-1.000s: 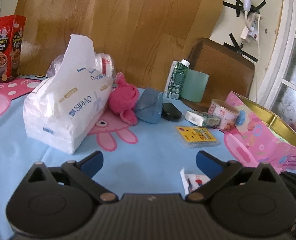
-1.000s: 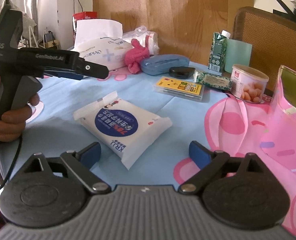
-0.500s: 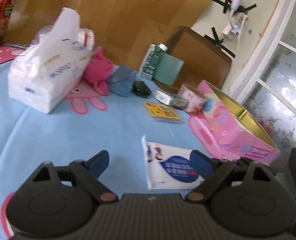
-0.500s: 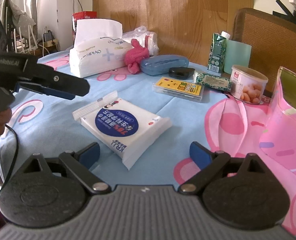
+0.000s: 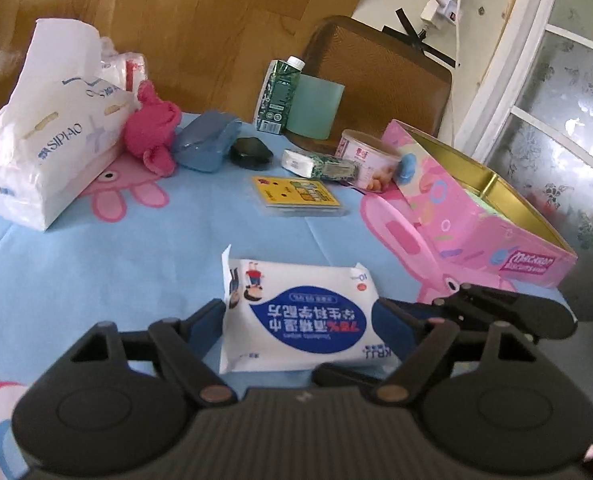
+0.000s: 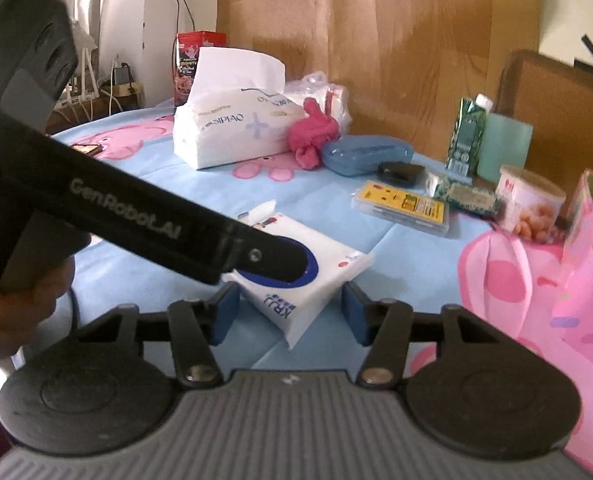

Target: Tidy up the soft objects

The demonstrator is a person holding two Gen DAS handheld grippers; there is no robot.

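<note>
A white wet-wipe pack (image 5: 300,316) with a blue oval label lies on the blue tablecloth. My left gripper (image 5: 296,320) is open, with its blue pads on either side of the pack's near end. My right gripper (image 6: 290,310) is open, and the pack's corner (image 6: 296,312) lies between its pads. The left gripper's arm (image 6: 136,224) crosses over the pack in the right wrist view. A big white tissue pack (image 5: 44,148), a pink plush toy (image 5: 152,136) and a pink tin box (image 5: 476,216), open with a gold inside, stand farther back.
A blue case (image 5: 208,144), a black lump (image 5: 252,152), a yellow card pack (image 5: 296,196), a small green tissue pack (image 5: 320,164), a can (image 5: 370,164) and a green carton (image 5: 280,96) lie across the far table. A chair back (image 5: 380,76) stands behind.
Both grippers have moved in on the wipe pack. The left one swung right and forward until the pack sits between its pads. The right one has narrowed around the pack's corner.
</note>
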